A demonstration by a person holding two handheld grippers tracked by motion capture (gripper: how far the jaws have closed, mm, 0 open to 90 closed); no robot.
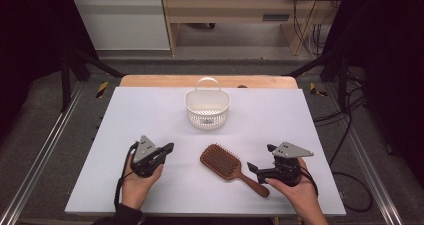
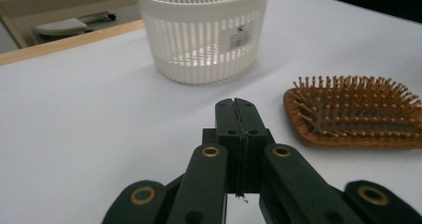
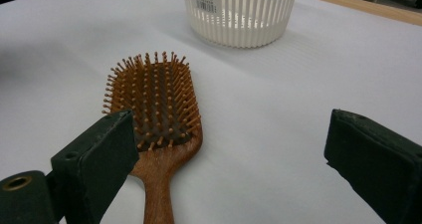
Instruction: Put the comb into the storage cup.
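A wooden paddle hairbrush (image 1: 227, 167) lies bristles up on the white table top (image 1: 150, 110), its handle pointing toward the near right. Behind it stands a white slatted plastic basket (image 1: 207, 107) with a handle. My left gripper (image 1: 169, 147) sits left of the brush, held in a hand, jaws pressed together with nothing between them. In the left gripper view the shut pads (image 2: 236, 117) point between the basket (image 2: 201, 32) and the brush (image 2: 356, 112). My right gripper (image 1: 253, 168) is open beside the brush handle; in its own view the brush (image 3: 154, 114) lies just past its left jaw.
The basket (image 3: 239, 12) looks empty through its slats. A wooden strip (image 1: 207, 81) runs along the table's far edge. Metal rails flank the table, and cables lie on the floor at the right. Bare white surface spreads left of the basket and along the near edge.
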